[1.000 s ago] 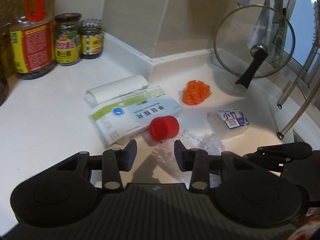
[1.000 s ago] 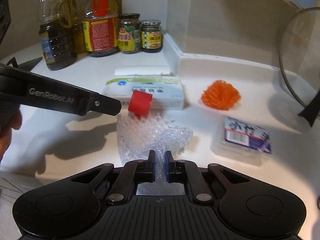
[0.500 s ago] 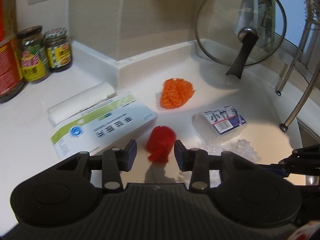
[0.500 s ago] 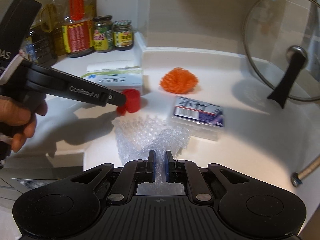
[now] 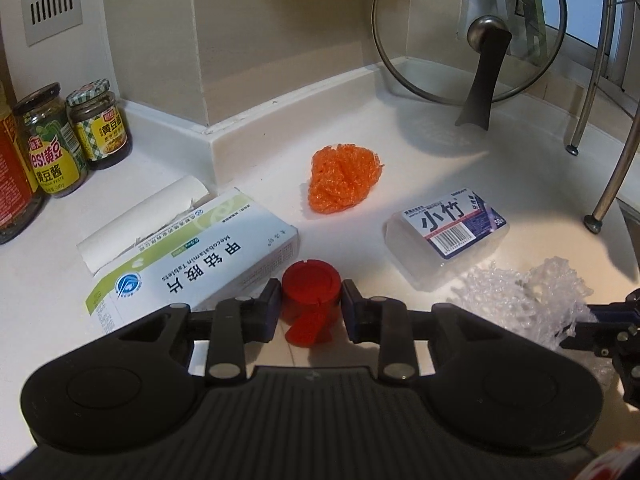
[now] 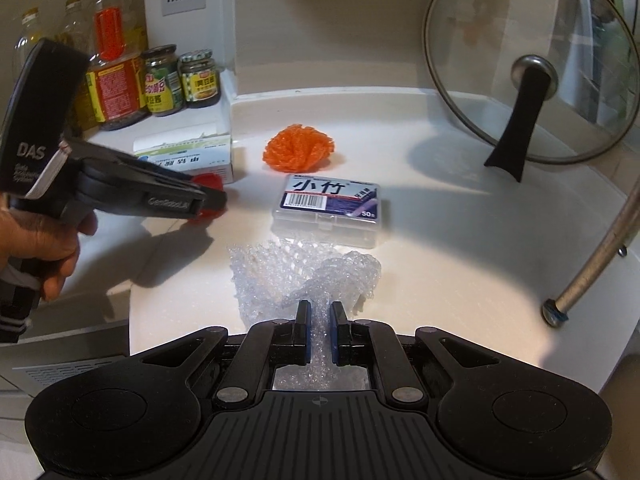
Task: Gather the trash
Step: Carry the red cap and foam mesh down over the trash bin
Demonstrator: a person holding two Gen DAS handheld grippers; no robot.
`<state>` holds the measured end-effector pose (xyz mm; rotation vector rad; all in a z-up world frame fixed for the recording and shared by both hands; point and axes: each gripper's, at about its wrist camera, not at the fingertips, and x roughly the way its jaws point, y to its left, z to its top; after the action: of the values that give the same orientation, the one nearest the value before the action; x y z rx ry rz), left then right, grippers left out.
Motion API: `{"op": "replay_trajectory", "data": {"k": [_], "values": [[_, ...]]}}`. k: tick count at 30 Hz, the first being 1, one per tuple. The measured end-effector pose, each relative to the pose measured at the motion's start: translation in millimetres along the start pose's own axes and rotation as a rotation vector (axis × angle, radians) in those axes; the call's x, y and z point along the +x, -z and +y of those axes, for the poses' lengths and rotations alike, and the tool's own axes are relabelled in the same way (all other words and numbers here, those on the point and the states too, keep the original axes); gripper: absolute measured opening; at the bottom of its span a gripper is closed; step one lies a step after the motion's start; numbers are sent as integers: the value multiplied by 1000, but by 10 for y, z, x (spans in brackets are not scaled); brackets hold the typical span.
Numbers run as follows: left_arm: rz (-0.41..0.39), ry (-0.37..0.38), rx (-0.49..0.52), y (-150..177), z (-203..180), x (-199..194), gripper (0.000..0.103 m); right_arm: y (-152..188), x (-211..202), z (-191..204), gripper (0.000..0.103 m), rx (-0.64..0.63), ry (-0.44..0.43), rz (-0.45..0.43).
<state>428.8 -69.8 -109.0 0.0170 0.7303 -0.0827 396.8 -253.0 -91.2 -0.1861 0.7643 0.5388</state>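
My left gripper has its two fingers against the sides of a red bottle cap, which rests on the white counter; the cap also shows in the right wrist view, partly hidden behind that gripper. My right gripper is shut on a crumpled piece of clear bubble wrap, also seen in the left wrist view. A white and green tablet box, a torn white paper roll, an orange mesh ball and a clear plastic floss box lie on the counter.
Sauce jars and oil bottles stand at the back left by the wall corner. A glass pot lid leans on the wall at the back right. Metal rack legs stand at the right.
My left gripper moved forward and closed around the red cap. My right gripper drew the bubble wrap back to the right, away from the cap.
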Motion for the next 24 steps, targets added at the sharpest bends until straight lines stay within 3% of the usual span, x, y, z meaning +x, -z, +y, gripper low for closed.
{"op": "replay_trajectory", "data": {"k": [12,19,24], "values": [[10,-9,-149,314,55,-725,28,93,-184,6,9,47,-52,-33],[22,-30,-187,610,13,-1114,28,231,-367,74,9,56,-77,-56],[37,7,-182,826,24,-1323,28,347,-623,173,9,96,-55,-78]]}}
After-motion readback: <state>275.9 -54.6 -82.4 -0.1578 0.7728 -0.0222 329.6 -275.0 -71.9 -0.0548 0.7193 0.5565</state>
